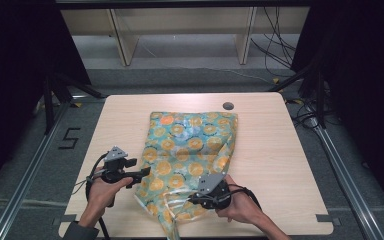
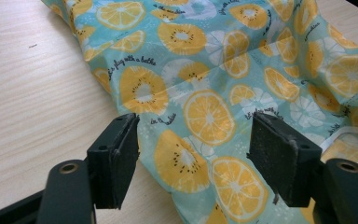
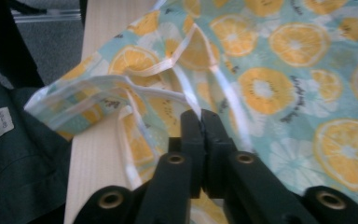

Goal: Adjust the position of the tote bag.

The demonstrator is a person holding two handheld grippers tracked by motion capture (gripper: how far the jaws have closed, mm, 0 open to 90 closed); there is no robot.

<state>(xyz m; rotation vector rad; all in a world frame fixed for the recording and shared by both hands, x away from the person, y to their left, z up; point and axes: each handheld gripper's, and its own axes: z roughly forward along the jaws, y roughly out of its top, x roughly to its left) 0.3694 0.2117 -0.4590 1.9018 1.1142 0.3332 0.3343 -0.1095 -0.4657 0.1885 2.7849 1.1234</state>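
your right gripper has its jaws pressed together on the near end of the fruit-print bag, close by the white handle straps; in the right gripper view the jaws meet with no gap, and whether they pinch a strap or just the cloth under it i cannot tell. the bag lies flat along the middle of the wooden table, its strap end toward you and bunched. your left gripper sits at the bag's left edge with jaws wide apart, cloth lying between and beyond them. to do this well, likely a spreading or folding step, slide the left jaws over the hem itself, not the printed middle, close fully before lifting, and keep both hands level so the thin slippery fabric stays taut rather than sagging.
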